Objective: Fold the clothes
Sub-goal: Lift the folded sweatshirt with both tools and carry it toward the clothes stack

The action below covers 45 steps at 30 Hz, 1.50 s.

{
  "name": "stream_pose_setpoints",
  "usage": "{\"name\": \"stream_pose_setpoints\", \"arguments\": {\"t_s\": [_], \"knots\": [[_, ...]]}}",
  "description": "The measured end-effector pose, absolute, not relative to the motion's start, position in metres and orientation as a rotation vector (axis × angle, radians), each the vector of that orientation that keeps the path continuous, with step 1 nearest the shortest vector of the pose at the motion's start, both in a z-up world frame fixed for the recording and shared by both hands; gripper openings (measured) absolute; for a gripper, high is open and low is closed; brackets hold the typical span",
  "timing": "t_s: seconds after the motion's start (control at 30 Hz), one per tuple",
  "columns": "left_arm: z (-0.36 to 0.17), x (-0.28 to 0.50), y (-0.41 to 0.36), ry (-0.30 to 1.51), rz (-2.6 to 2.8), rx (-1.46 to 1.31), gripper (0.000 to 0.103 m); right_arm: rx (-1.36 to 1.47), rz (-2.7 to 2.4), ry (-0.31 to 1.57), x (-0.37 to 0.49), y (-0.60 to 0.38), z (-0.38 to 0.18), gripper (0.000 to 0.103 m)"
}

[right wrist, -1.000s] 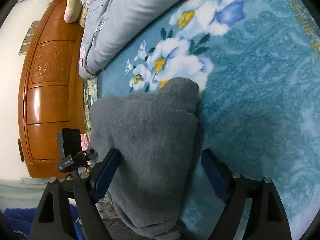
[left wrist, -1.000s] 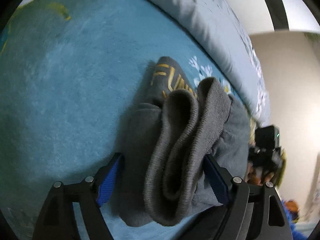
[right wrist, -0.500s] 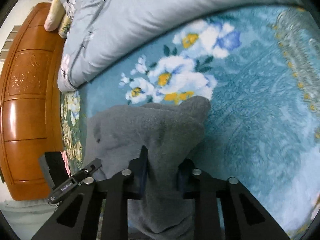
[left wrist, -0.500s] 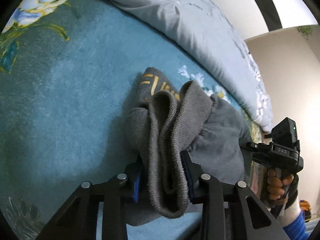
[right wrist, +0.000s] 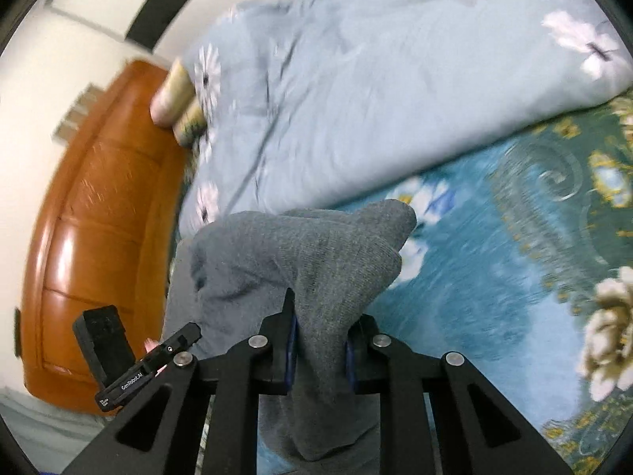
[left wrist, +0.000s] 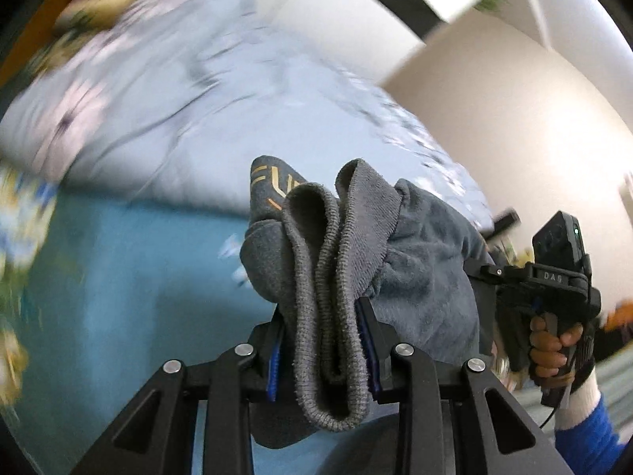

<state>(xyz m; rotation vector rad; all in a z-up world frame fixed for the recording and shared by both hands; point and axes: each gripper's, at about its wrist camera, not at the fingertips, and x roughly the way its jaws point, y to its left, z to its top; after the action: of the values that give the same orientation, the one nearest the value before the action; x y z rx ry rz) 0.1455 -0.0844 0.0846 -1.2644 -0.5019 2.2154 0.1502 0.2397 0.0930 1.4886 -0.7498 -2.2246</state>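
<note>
- The left gripper (left wrist: 322,346) pinches the ribbed hem of a grey sweatshirt (left wrist: 419,273), its blue-padded fingers (left wrist: 273,360) pressed against a thick bunch of knit that hangs down between them.
- Gold lettering (left wrist: 277,188) shows on a fold of the garment just above the gathered hem.
- The right gripper (right wrist: 319,342) is clamped on another bunched part of the same grey sweatshirt (right wrist: 300,253), the cloth rising in a hump in front of its fingers.
- In the left wrist view, the sweatshirt is lifted above a teal floral blanket (left wrist: 118,285); a pale blue floral duvet (right wrist: 356,91) lies heaped behind it.
- A hand (left wrist: 554,346) in a blue sleeve grips the other gripper's handle, at the right of the left wrist view.
- An orange wooden headboard (right wrist: 99,217) stands at the left of the right wrist view, with rolled pillows (right wrist: 178,103) beside the duvet.
</note>
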Motion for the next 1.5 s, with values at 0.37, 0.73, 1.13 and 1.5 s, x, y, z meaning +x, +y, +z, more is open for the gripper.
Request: {"name": "stream_pose_setpoints", "arguments": {"t_s": [0.37, 0.73, 1.13, 1.5], "knots": [[0.221, 0.079, 0.190, -0.184, 1.798, -1.052, 0.034, 1.241, -2.685, -0.938, 0.249, 0.480, 0.234, 0.019], [0.301, 0.072, 0.524, -0.096, 1.420, -0.999, 0.034, 1.032, -3.062, -1.247, 0.373, 0.715, 0.312, 0.019], [0.161, 0.073, 0.634, -0.077, 1.415, -1.298, 0.036, 1.108, -2.901, -1.730, 0.382, 0.850, 0.170, 0.021], [0.191, 0.062, 0.624, -0.069, 1.542, -1.257, 0.057, 1.153, -2.999, -1.666, 0.389, 0.855, 0.187, 0.044]]}}
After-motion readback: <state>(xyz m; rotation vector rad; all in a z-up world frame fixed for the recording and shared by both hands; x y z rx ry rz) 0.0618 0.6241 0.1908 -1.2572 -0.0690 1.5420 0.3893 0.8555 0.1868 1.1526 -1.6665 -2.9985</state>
